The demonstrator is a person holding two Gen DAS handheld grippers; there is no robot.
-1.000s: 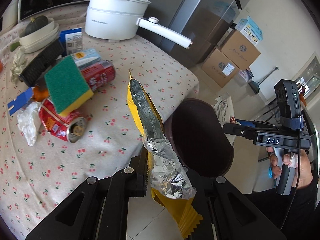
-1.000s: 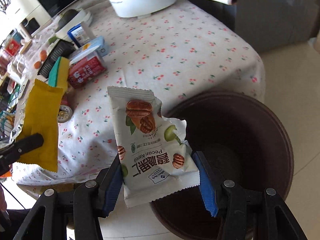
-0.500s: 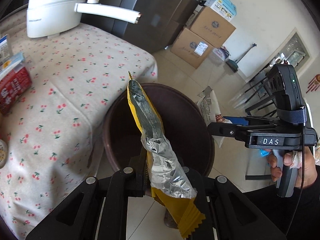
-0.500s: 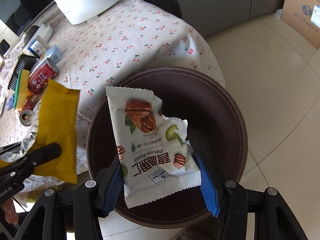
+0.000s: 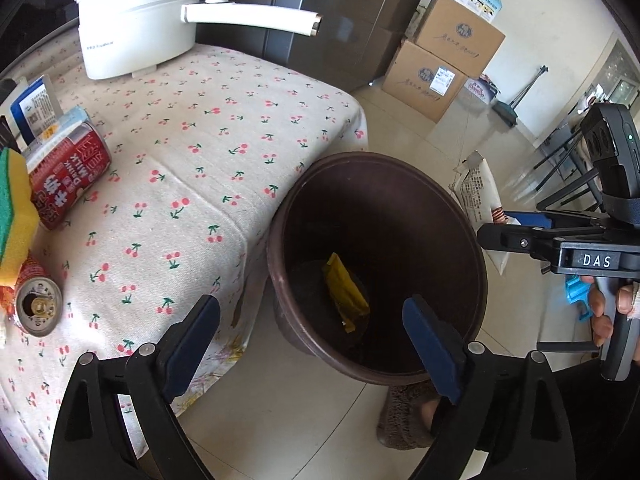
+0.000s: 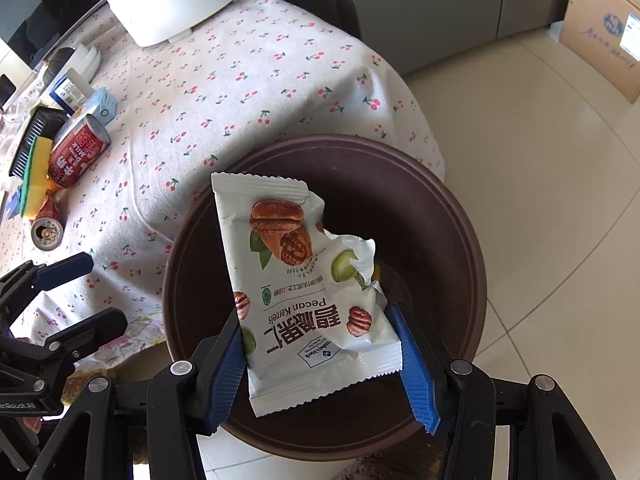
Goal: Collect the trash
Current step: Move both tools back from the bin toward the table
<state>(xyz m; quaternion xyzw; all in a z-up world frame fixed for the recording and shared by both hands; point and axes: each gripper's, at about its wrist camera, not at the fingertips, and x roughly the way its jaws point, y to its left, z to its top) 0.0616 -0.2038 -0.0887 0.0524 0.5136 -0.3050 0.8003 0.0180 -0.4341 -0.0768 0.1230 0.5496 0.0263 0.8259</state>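
Observation:
A dark brown trash bin (image 5: 476,264) (image 6: 460,216) stands on the floor against the table's corner. The yellow foil wrapper (image 5: 346,292) lies at its bottom. My left gripper (image 5: 316,344) is open and empty just above the bin's near rim. My right gripper (image 6: 320,354) is shut on a white pecan snack bag (image 6: 304,288) and holds it over the bin's opening. The right gripper also shows in the left wrist view (image 5: 516,232), at the bin's right side.
The cherry-print table (image 5: 208,128) holds a white pot (image 5: 136,20), red cans (image 5: 66,176) (image 5: 38,304), a green-yellow sponge (image 5: 12,216) and cartons at the left. Cardboard boxes (image 5: 444,60) stand on the tiled floor behind.
My left gripper opened and let go of the yellow wrapper, which fell into the bin. My right gripper still holds the pecan bag over the bin.

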